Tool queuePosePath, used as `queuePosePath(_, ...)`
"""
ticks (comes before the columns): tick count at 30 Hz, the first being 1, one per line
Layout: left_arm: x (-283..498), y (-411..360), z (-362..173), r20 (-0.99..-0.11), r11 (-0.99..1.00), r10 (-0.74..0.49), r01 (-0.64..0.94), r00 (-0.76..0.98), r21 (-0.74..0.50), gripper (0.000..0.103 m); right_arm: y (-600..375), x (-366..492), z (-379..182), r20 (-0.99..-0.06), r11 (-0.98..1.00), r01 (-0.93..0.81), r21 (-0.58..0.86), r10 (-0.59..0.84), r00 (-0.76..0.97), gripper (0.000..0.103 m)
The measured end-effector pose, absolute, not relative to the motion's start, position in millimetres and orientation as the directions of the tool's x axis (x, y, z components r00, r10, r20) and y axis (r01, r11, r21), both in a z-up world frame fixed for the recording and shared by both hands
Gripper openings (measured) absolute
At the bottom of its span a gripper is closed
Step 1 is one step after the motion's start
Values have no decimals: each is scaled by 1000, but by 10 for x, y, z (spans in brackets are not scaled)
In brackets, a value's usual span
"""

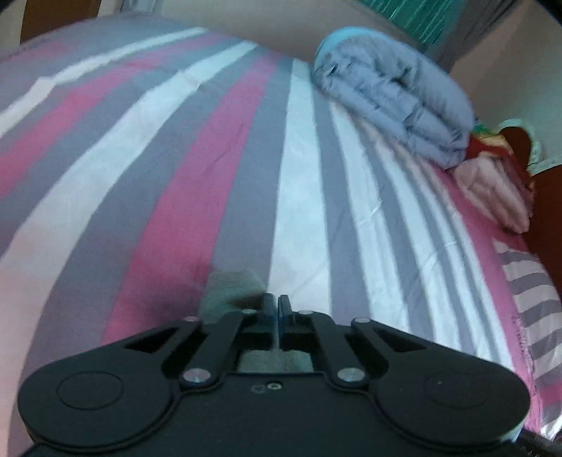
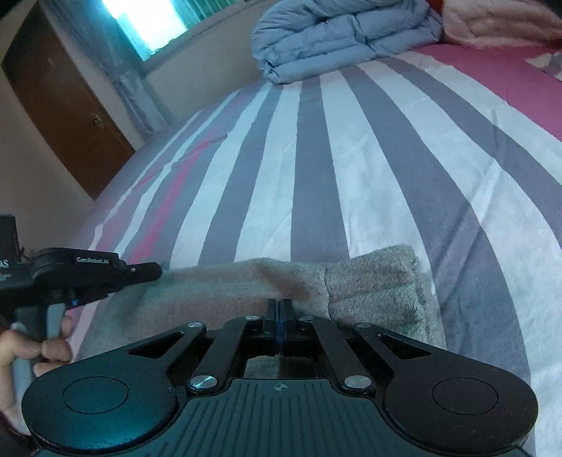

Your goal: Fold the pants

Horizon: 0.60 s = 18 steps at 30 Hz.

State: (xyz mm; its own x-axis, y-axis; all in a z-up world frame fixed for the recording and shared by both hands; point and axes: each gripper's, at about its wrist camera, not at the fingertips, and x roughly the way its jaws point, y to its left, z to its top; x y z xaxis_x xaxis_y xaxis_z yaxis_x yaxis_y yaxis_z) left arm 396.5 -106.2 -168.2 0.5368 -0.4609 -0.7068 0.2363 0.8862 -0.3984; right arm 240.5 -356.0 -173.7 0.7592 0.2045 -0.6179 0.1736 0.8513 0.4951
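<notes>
Nearest the right wrist camera, the right black two-finger gripper [image 2: 278,309] had its jaws pressed together on the near edge of the grey-green fleecy pants [image 2: 281,281], which lay in a flat, partly folded band along the near edge of the striped pink, grey and white bed sheet [image 2: 316,158]. To its left the left black two-finger gripper [image 2: 140,272], held in the person's left hand [image 2: 31,348], reached over the same band; in its own view its jaws [image 1: 275,306] were also drawn together, with a tuft of the cloth bunched just at the tips (whether it truly pinched the fabric there could not be told for sure).

To do this fold well, I judged that both grips should rise together at even height, keep the edge taut between them, and carry it straight away from the near edge so the layers landed square. Slack on one side would likely skew the crease.

Toward the far corner lay a folded blue-grey quilted duvet [image 2: 337,31], with a pale pink quilt [image 2: 491,21] beside it.
</notes>
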Motion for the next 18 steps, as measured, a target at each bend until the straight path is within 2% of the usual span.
queuePosePath(1,3898,-1011,-1649,-699,882,-468,241,540,-405,7,-3506,2412,-1639,-600,858,145,492,213,771,0)
queuePosePath(4,3661,-919,-1586,-690,872,-490,279,533,-403,12,-3448,2434,-1511,-573,861,106,498,235,785,0)
queuePosePath(6,3550,-920,-1675,-713,884,-467,305,523,-354,12,-3522,2468,-1660,-619,864,165,475,195,760,0)
queuePosePath(9,3469,-910,-1761,-737,905,-420,303,530,-298,12,-3737,2417,-1946,-596,785,196,587,256,761,0)
queuePosePath(11,3392,-882,-1623,-734,907,-417,292,536,-303,12,-3698,2392,-1818,-613,791,210,575,247,751,0)
queuePosePath(13,3236,-791,-1513,-724,892,-448,309,524,-329,17,-3581,2249,-1575,-608,833,175,525,223,762,2)
queuePosePath(15,3004,-690,-1501,-724,883,-466,324,509,-341,20,-3469,2005,-1436,-581,851,134,507,223,783,37)
queuePosePath(16,2890,-652,-1546,-733,881,-467,329,495,-340,20,-3412,1881,-1419,-567,856,109,505,234,790,77)
queuePosePath(17,2777,-617,-1623,-743,882,-463,333,484,-334,20,-3342,1743,-1417,-547,868,79,491,236,803,85)
queuePosePath(18,2687,-609,-1689,-747,885,-456,340,484,-320,20,-3248,1626,-1426,-546,894,72,442,205,812,85)
